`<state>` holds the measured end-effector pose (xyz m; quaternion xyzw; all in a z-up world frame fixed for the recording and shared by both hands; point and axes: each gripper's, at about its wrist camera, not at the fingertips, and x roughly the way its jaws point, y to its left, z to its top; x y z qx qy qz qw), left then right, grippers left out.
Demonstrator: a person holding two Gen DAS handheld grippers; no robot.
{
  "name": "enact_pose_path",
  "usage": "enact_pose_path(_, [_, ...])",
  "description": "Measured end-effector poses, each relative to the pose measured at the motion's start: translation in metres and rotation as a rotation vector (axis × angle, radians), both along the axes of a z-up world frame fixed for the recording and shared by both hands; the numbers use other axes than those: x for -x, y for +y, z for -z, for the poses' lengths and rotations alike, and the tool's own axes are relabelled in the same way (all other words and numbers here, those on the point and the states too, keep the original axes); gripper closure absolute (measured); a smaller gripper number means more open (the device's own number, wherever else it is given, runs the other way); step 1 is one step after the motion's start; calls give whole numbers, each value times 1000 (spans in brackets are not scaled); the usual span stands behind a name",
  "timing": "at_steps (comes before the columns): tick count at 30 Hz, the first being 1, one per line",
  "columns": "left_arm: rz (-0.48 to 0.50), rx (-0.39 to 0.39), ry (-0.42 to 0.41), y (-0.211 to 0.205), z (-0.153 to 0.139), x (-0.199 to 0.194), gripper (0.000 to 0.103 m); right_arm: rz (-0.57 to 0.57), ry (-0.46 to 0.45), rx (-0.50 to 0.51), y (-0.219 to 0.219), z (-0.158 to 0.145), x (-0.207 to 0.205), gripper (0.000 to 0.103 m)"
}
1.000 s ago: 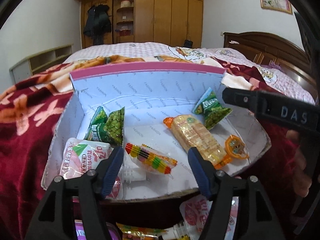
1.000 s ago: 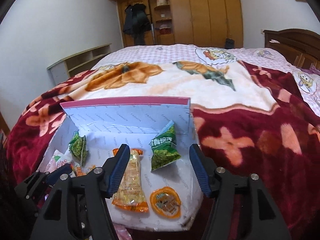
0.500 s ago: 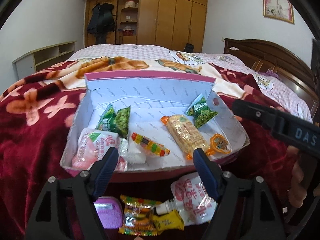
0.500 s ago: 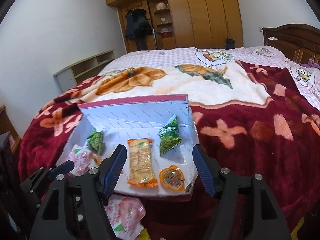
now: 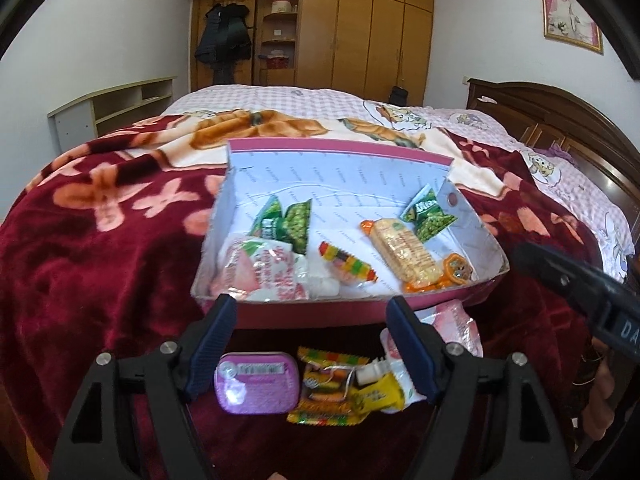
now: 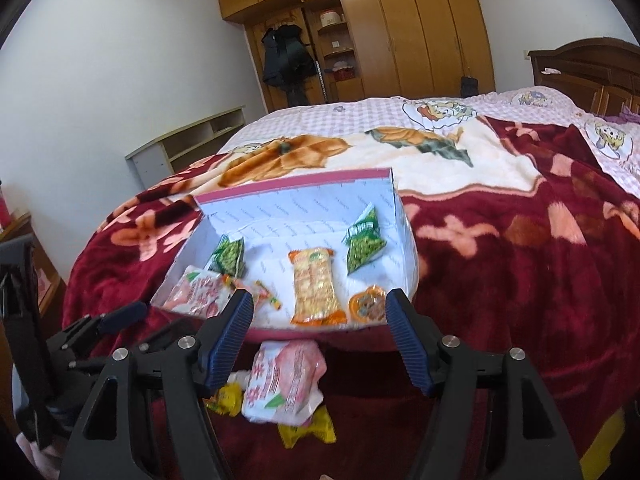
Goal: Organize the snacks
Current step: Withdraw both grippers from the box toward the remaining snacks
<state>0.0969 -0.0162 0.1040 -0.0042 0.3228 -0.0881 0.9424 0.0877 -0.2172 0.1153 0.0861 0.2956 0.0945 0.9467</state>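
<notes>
A pink-rimmed white box (image 5: 360,184) (image 6: 304,204) lies open on the bed. In it are green pea packets (image 5: 298,220), a pink pouch (image 5: 260,270), a striped candy (image 5: 348,266), a cracker pack (image 5: 402,250) (image 6: 316,286) and an orange jelly cup (image 5: 456,268) (image 6: 366,304). In front of the box lie a purple tin (image 5: 256,380), an orange-yellow packet (image 5: 328,388), a yellow packet (image 5: 376,394) and a pink pouch (image 6: 286,380). My left gripper (image 5: 308,346) is open and empty above these loose snacks. My right gripper (image 6: 318,338) is open and empty above the pink pouch.
The bed carries a dark red flowered blanket (image 5: 100,248) and a pink checked sheet (image 5: 288,98). A wooden headboard (image 5: 560,120) stands at the right, a wardrobe (image 5: 360,28) at the back, a low shelf (image 5: 116,108) at the left.
Both grippers have drawn back and up from the box. The loose snacks in front of the box have come into view. Both stay open and empty.
</notes>
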Motion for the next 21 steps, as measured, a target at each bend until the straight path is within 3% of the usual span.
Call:
enact_pose_path(6, [-1, -10, 5, 8, 5, 12, 22, 10, 8, -23, -5, 12, 20, 33])
enact_pose_path(21, [-90, -31, 87, 32, 48, 18, 22, 8, 55, -35, -5, 57, 47, 33])
